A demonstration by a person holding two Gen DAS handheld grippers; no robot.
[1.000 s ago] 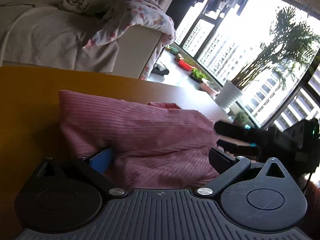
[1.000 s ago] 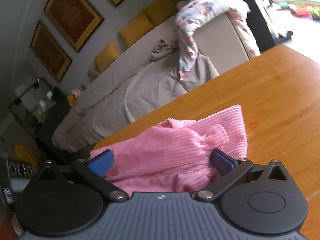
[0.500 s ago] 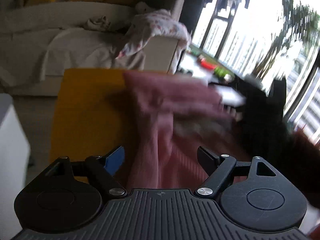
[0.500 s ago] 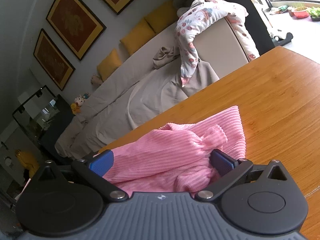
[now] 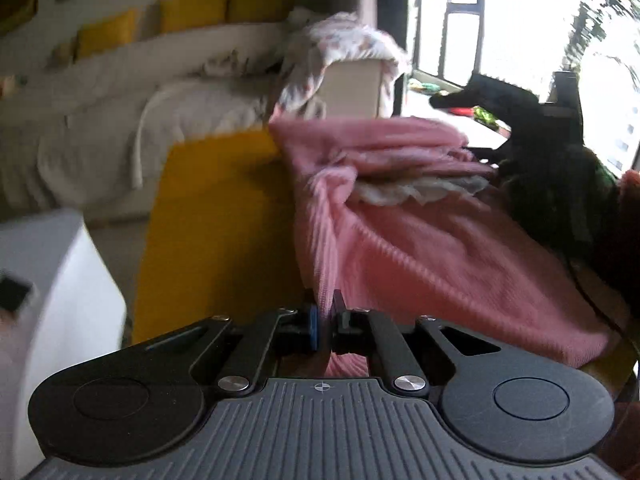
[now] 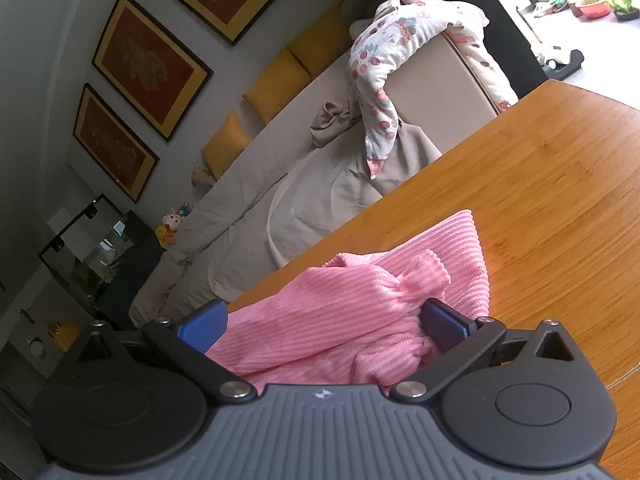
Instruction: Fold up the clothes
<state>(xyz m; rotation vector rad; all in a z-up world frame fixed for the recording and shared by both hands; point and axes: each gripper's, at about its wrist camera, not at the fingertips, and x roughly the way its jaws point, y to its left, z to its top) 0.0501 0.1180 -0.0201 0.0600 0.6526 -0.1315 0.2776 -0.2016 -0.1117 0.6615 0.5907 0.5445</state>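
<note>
A pink ribbed garment (image 5: 420, 248) lies bunched on the wooden table (image 5: 208, 216), with a white lining showing at a fold. My left gripper (image 5: 325, 314) has its jaws closing, and the pads pinch a hanging edge of the pink cloth between them. The other gripper shows as a dark shape (image 5: 532, 148) at the right of the left wrist view, against the garment. In the right wrist view the right gripper (image 6: 324, 322) stands wide open over the pink garment (image 6: 340, 300). Cloth is heaped between its blue pads (image 6: 202, 326), which do not squeeze it.
Behind the wooden table (image 6: 552, 184) stands a beige sofa (image 6: 304, 168) with yellow cushions and a flower-print garment (image 6: 380, 60) draped over its arm. A white box-like thing (image 5: 52, 280) is at the left. Windows and plants are at the right; framed pictures hang on the wall.
My left gripper swung left along the pink garment and went from wide open to shut on its edge. The right gripper stayed open with cloth between its pads.
</note>
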